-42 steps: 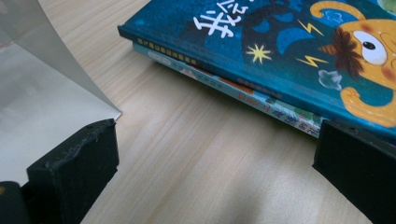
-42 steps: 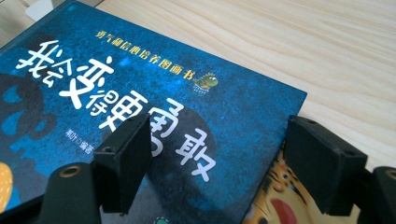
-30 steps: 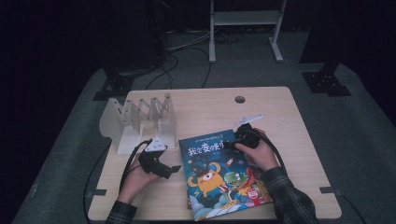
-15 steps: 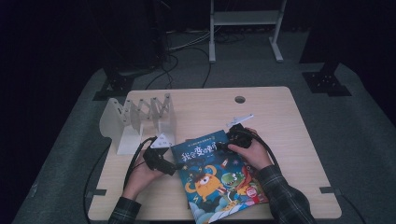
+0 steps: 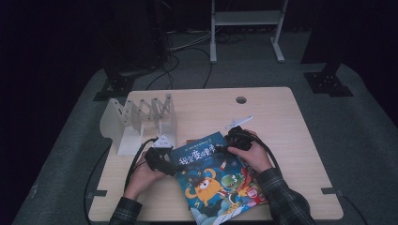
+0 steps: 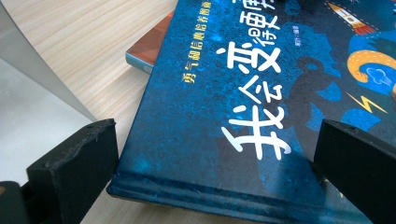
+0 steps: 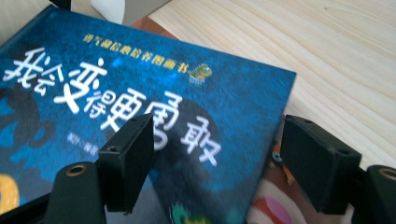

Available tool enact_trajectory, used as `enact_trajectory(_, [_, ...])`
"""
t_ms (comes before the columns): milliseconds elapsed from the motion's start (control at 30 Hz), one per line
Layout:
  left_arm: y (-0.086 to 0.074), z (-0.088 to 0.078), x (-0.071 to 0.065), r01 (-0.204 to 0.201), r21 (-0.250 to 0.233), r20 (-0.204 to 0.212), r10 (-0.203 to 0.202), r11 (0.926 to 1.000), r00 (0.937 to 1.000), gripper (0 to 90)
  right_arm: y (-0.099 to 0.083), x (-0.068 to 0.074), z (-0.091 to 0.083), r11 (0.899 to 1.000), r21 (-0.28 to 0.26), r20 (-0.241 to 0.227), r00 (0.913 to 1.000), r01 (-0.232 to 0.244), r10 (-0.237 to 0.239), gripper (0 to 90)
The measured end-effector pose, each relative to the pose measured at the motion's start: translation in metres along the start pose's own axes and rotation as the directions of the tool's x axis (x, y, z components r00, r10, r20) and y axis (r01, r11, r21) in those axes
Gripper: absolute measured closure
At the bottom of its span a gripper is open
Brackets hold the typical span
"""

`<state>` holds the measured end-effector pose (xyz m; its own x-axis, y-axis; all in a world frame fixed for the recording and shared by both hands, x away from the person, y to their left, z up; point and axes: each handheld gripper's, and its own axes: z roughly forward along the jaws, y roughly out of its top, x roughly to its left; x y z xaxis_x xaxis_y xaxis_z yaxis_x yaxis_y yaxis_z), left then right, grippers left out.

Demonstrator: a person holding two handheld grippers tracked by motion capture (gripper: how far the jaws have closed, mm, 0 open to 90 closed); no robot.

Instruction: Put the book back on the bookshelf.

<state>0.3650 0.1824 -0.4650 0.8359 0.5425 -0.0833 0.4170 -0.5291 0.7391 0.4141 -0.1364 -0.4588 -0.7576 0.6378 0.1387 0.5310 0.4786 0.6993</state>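
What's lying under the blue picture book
Under the blue picture book lies a second book; an orange-brown cover corner and pale page edge peek out. The rest is covered.

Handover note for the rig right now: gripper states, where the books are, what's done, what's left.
Left gripper: fingers open, straddling the spine-side corner of the blue picture book; no grip yet.
Right gripper: fingers have just been closing around the book's far right corner, not pressing that I can see.
Book lies flat on the table, on top of other books; an orange-edged one peeks out beneath. White book rack stands behind the left gripper, slots look bare.
Done: both grippers positioned. Left: grasp and lift, likely into the rack.
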Motion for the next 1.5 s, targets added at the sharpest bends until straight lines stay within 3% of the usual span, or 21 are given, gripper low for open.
enact_trajectory(100, [0.001, 0.0, -0.001, -0.003, 0.003, -0.002, 0.003, 1.0, 1.0, 0.0, -0.005, 0.001, -0.01, 1.0, -0.001, 0.028, 0.9996, 0.006, -0.006, 25.7])
enact_trajectory(267, [0.0, 0.0, -0.001, 0.004, 0.004, 0.002, -0.004, 1.0, 1.0, 0.0, -0.014, -0.001, -0.027, 0.999, -0.031, 0.035, 0.9993, -0.009, 0.01, 25.8])
enact_trajectory(600, [0.0, 0.0, -0.001, 0.008, 0.011, -0.003, -0.008, 0.9999, 1.0, 0.0, -0.046, -0.008, -0.064, 0.997, -0.067, 0.069, 0.997, -0.032, 0.036, 26.0])
enact_trajectory(733, [0.0, 0.0, -0.001, 0.013, 0.007, -0.002, -0.013, 0.9999, 0.9999, 0.0, -0.067, -0.002, -0.086, 0.995, -0.099, 0.079, 0.996, -0.034, 0.042, 26.0])
enact_trajectory(1200, [0.0, 0.0, -0.001, 0.012, 0.013, -0.004, -0.012, 0.9998, 0.9999, 0.0, -0.131, 0.018, -0.131, 0.992, -0.121, 0.076, 0.9962, -0.033, 0.042, 25.8])
enact_trajectory(1500, [0.0, 0.0, -0.002, 0.015, 0.015, -0.005, -0.015, 0.9998, 0.9999, 0.0, -0.154, 0.033, -0.14, 0.995, -0.096, 0.057, 0.9983, -0.005, 0.01, 25.5])
